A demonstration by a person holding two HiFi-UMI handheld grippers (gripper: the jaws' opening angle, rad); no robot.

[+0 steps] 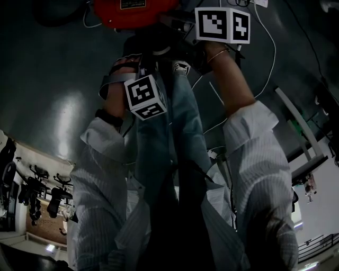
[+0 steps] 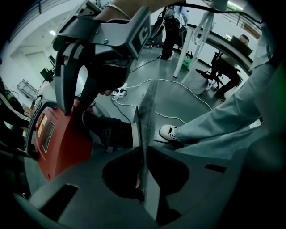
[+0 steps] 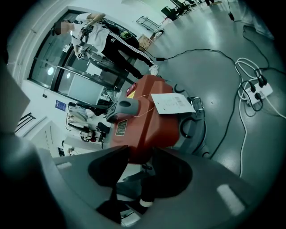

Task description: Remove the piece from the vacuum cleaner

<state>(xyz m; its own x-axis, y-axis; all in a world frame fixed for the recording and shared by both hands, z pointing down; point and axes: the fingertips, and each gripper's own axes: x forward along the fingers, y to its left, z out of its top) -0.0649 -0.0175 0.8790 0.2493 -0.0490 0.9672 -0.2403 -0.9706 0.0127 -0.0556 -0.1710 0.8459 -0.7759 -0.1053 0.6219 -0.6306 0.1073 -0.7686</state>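
The red vacuum cleaner (image 3: 149, 120) stands on the grey floor, with a white tag (image 3: 172, 103) lying on top; it also shows at the top of the head view (image 1: 135, 10). My right gripper (image 3: 140, 154) is open just above it, its jaws apart with the red body beyond them. Seen from the left gripper view, the right gripper (image 2: 76, 105) reaches down onto the vacuum cleaner (image 2: 58, 143). My left gripper (image 2: 144, 152) is shut on a thin flat grey piece (image 2: 146, 112), seen edge-on and standing upright between the pads.
A black hose part (image 2: 111, 129) lies beside the vacuum. White cables and a power strip (image 3: 258, 91) trail over the floor. My own white shoe (image 2: 170, 132) and trouser leg are close by. Other people and a table (image 2: 196, 40) stand farther off.
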